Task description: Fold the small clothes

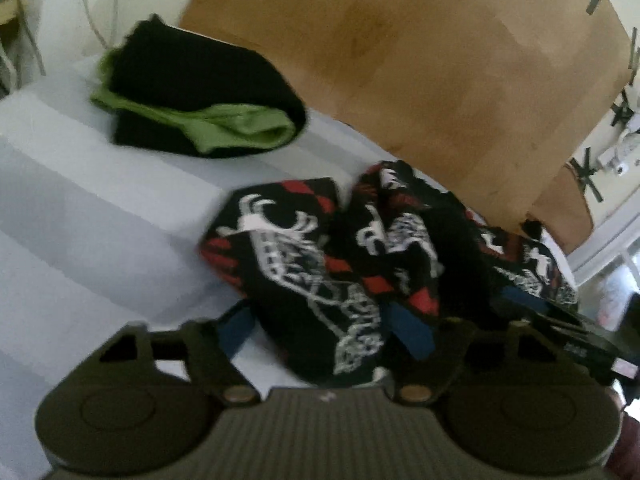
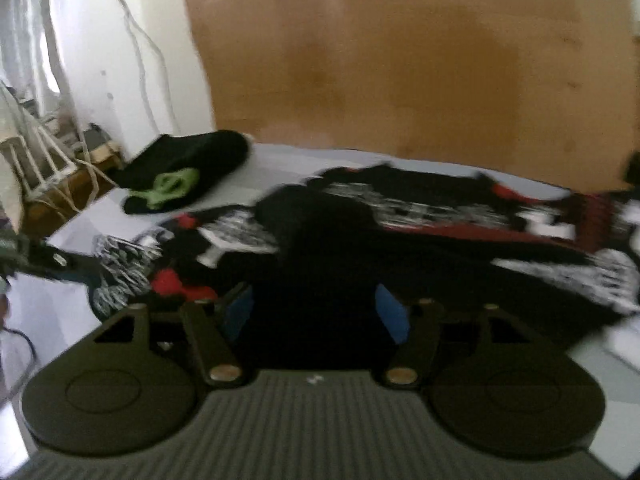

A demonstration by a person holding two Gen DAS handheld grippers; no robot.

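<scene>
Two grippers on one garment. Black printed garment (image 1: 320, 264) with red and white pattern, bunched on pale striped worktop (image 1: 80, 208), near brown board (image 1: 420, 60) behind. Left gripper (image 1: 324, 328) with blue-padded fingers (image 1: 412, 332) spread either side of a fold of the printed cloth, cloth filling the gap; pinched or not, cannot tell. Right gripper (image 2: 316, 312) likewise straddling dark cloth, blue pads at each side, grip unclear through blur. Same garment (image 2: 440, 220) spread wide across right wrist view. Second item, black-and-green folded piece (image 1: 192, 92), lying apart toward far left of worktop, also seen at (image 2: 184, 168). White cords (image 2: 140, 52) hanging on wall at left. Other gripper's body visible at right edge of left wrist view.
</scene>
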